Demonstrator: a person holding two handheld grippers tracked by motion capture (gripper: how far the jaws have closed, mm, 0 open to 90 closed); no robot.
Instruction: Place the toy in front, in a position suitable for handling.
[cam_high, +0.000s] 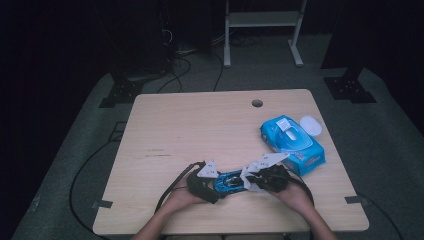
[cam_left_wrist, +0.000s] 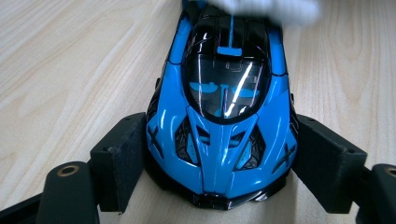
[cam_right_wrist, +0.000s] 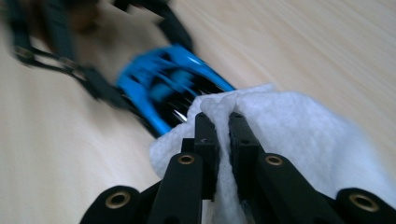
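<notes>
So there's a person at the desk (cam_high: 165, 125) with a gripper in each hand, both working near the front edge, roughly in the middle. The left gripper (cam_left_wrist: 219, 163) has its jaws set either side of the nose of a blue toy car (cam_left_wrist: 224, 116), pads right up against the sides, so it looks clamped on the car and pinning it flat on the wood. In the high view the car (cam_high: 229, 181) sits lengthwise between the two hands, just in from the front edge.

The right gripper (cam_right_wrist: 223, 135) is pinched tight on a white wipe (cam_right_wrist: 289, 135), jaws almost together with the cloth squeezed between them. The wipe is bunched up and touching the far end of the car (cam_right_wrist: 163, 88), draped over it a bit.

Off toward the right edge there's a blue pack of wipes (cam_high: 292, 142) with its lid (cam_high: 311, 124) flipped open, well apart from the car
</notes>
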